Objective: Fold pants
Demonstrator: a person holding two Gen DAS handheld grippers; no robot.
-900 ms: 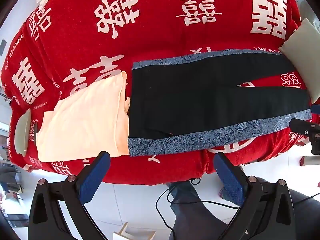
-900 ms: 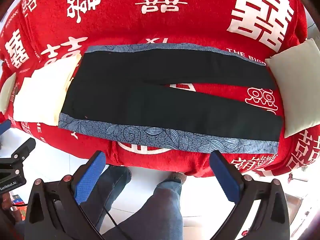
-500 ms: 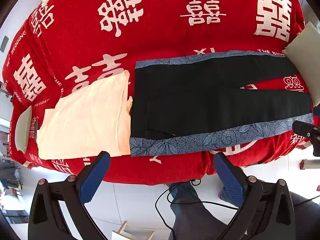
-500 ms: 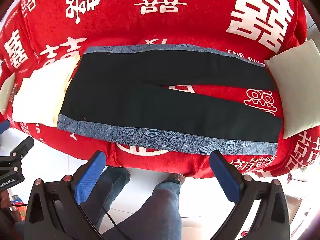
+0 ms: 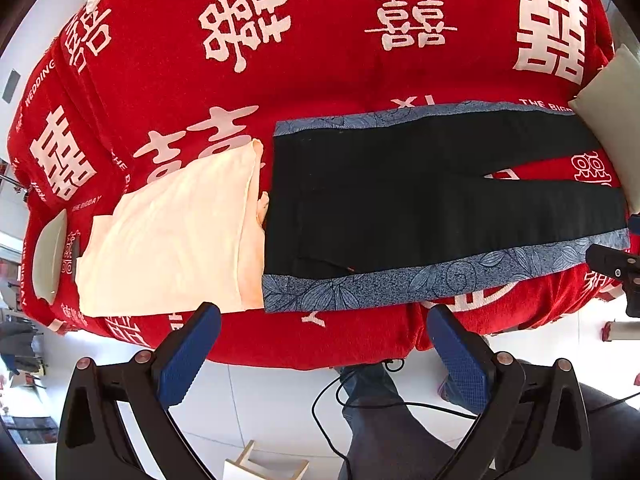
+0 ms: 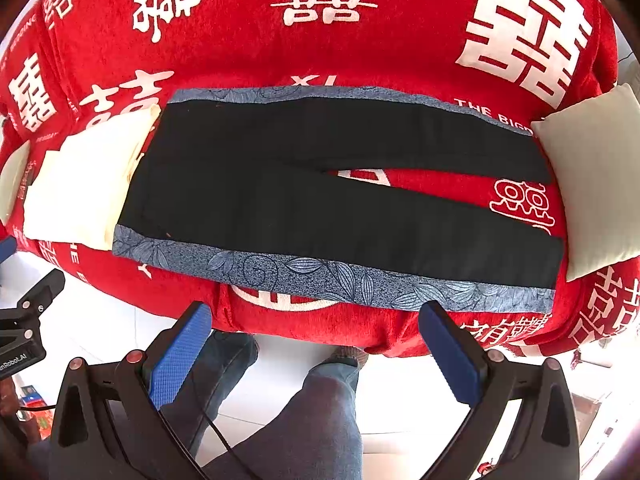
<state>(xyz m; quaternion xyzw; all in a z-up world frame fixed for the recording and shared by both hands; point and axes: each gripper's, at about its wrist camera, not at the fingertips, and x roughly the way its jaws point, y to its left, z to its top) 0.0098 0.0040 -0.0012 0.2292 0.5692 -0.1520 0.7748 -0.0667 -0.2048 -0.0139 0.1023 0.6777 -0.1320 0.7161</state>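
Black pants (image 5: 400,200) with blue patterned side stripes lie flat and spread on the red cover, waist at the left, legs running right and parted in a narrow V. They also show in the right wrist view (image 6: 320,192). My left gripper (image 5: 320,340) is open and empty, hovering off the bed's front edge near the waist end of the near stripe. My right gripper (image 6: 316,336) is open and empty, off the front edge near the middle of the near leg. Neither touches the pants.
A folded cream garment (image 5: 172,236) lies just left of the waist. A pale cushion (image 6: 592,184) sits at the leg ends. The red cover (image 5: 320,40) with white characters stretches far behind. White floor, a cable and the person's legs (image 6: 320,420) are below.
Both grippers have drifted slightly, so the pants sit a little higher and farther right in the left view. The pants have not moved. Both grippers stay open.
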